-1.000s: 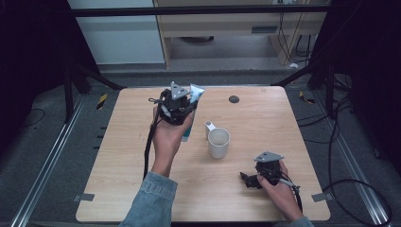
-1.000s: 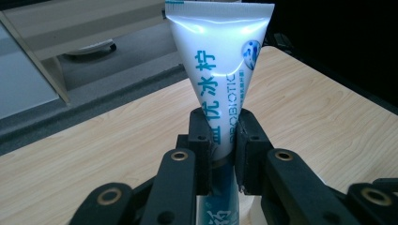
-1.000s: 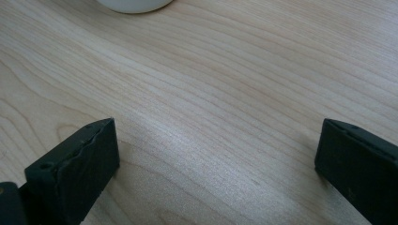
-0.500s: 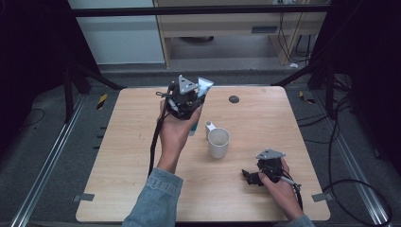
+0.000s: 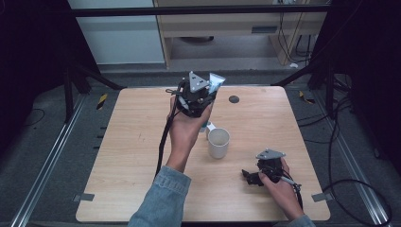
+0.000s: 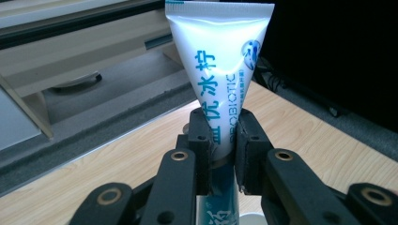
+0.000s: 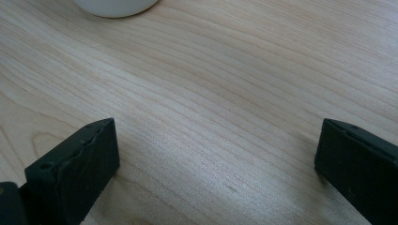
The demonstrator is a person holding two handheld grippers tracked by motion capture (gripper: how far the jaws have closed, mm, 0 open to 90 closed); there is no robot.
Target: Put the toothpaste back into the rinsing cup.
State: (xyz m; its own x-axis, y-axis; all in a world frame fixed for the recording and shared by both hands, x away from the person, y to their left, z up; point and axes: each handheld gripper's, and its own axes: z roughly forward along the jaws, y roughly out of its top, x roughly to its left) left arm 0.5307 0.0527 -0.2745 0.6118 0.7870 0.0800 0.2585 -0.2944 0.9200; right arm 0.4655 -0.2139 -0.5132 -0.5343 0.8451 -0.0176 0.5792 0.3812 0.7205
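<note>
Toothpaste tube [image 6: 220, 70], white with blue lettering, sits clamped in my left tongs [image 6: 220, 154]: in the left gripper view both black pads press on its lower body, the flat crimped end standing up above them and the rest of the tube running down between the arms. Ordering near to far in the high view: nearest my edge of the worktop [image 5: 123, 165] are my right tongs [image 5: 250, 176], resting low on the wood at the near right, hand behind them and grey three-cornered plate on top. In the right gripper view [image 7: 216, 164] their jaws stand wide apart with bare wood grain between them, nothing gripped; a curved white base of the mug shows at the top edge of that view. Next out, near the middle of the worktop, a white mug [image 5: 219, 143] stands upright, mouth open to the camera, handle turned toward the far left. Just beyond and left of the mug, my left hand holds the left tongs [image 5: 208, 94] raised above the worktop, cable trailing down along the forearm in its denim sleeve; the tube [image 5: 215, 82] pokes out at the far side of the tongs, tilted up and away, clear of the wood and of the mug. Farther still, a small dark round disc [image 5: 233, 99] lies flat on the worktop near the far edge, well apart from the mug. Beyond the worktop I see a grey floor and a pale cabinet [image 5: 227, 28].
</note>
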